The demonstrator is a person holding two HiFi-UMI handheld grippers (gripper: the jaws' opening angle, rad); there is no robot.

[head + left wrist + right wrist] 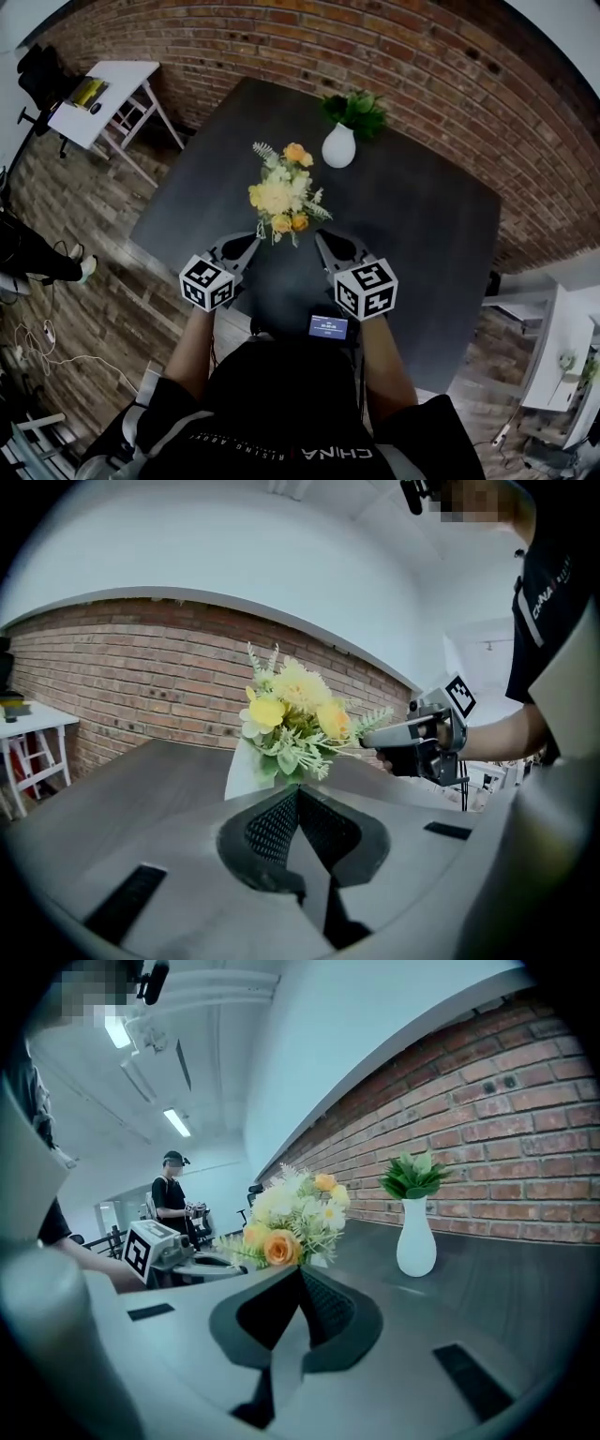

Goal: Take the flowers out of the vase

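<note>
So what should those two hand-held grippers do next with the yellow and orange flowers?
Probably open the right hand-held gripper: both it and the left hand-held gripper are shut and empty, flanking the yellow and orange flower bouquet, which stands in its white vase.

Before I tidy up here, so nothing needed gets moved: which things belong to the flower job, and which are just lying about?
Job:
- flowers
- vase holding them
- left claw and right claw, both shut

Lying about:
- green-leaf vase
- white side table
</note>
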